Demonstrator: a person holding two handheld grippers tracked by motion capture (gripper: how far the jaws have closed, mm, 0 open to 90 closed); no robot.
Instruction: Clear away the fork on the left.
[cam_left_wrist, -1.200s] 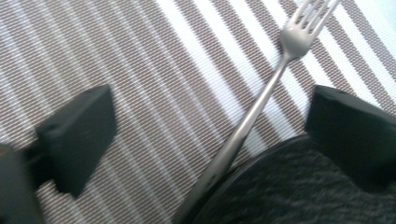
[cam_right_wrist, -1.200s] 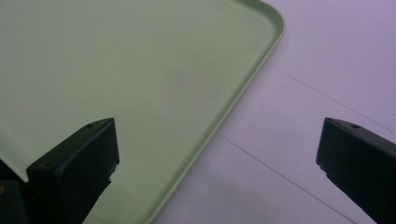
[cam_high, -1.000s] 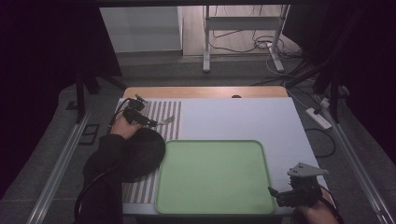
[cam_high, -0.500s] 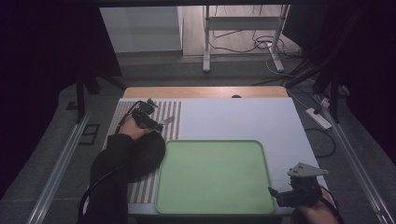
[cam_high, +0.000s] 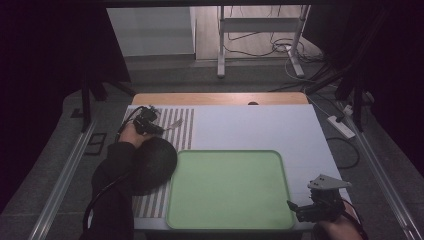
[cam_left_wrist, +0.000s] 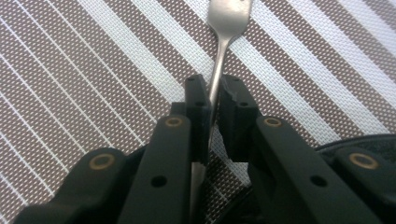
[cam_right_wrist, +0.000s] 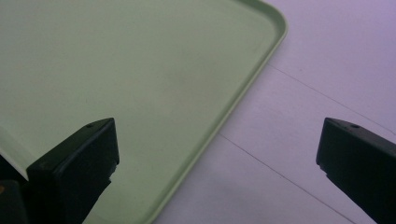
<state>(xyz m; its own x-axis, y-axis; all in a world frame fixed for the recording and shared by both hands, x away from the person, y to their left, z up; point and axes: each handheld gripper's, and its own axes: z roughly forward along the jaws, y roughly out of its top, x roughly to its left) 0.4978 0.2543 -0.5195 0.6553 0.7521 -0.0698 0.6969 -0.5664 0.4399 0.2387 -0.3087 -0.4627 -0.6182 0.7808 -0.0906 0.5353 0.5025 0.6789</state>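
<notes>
Striped brown-and-white woven placemat (cam_left_wrist: 93, 70) under the left gripper (cam_left_wrist: 214, 100), clamped on a thin silver metal fork (cam_left_wrist: 227, 18) handle, so lift straight; right gripper (cam_right_wrist: 217, 154) gapes empty.

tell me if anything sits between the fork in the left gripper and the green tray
The black plate lies beside the tray's left edge, near the direct line from the fork in the left gripper. The tray itself is bare.

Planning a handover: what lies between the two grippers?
High view: the bare green tray lies between the left gripper, shut on the fork, and the right gripper.
</notes>
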